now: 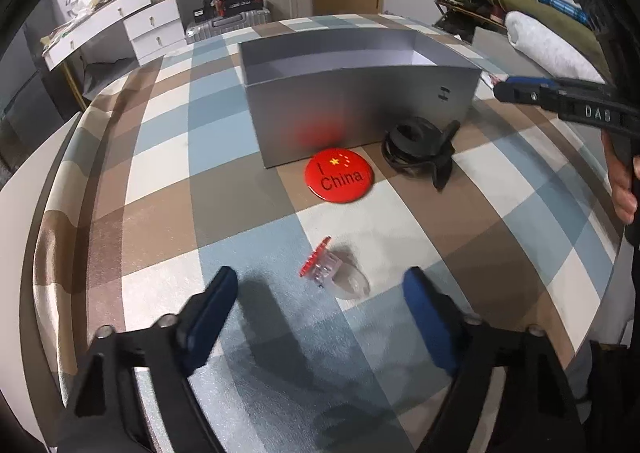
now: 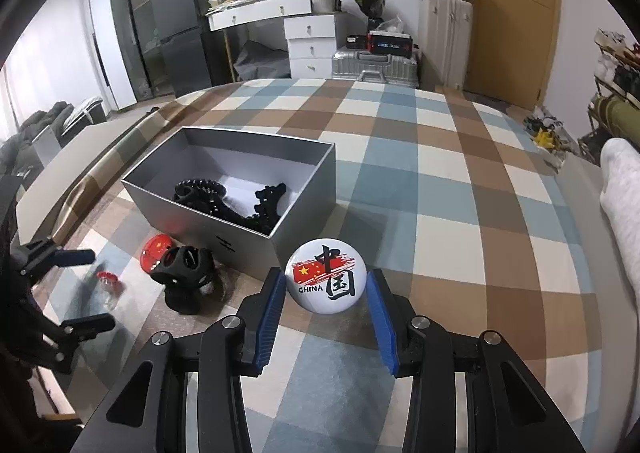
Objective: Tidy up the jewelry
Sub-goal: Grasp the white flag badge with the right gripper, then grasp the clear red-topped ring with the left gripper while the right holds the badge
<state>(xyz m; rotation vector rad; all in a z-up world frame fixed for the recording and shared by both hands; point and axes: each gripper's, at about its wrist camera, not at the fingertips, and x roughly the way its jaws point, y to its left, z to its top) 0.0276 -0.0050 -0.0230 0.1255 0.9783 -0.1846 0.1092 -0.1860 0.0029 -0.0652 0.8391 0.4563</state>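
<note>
Nearest the right wrist camera, the right gripper [image 2: 327, 289] pinches a white badge [image 2: 327, 280] printed with a flag and "CHINA", its 2 blue pads touching the badge's left and right edges. The badge appears lifted off the checked cloth of the bench [image 2: 460, 213], near the corner of the silver box [image 2: 304, 209]. The step in hand looks like carrying this badge to the box; the next move calls for swinging it left over the rim and spreading the jaws only once it is above the open interior.

In the left wrist view, the left gripper [image 1: 320, 293] is spread wide and holds nothing, hovering low with a small clear piece with a red toothed top [image 1: 334, 269] lying between its fingertips on the cloth. That piece looks like its next pick, needing a descent and a gentle close on a small, possibly slippery body.

Farther out lie a red badge [image 1: 339, 177] reading "China" and a black clip [image 1: 420, 149], both just in front of the box wall.

The right view alone shows inside the box, where black accessories [image 2: 224, 201] already lie. From the left view the box interior is hidden behind its wall, and the white badge is not visible there; only the right gripper's side shows at the edge.
</note>
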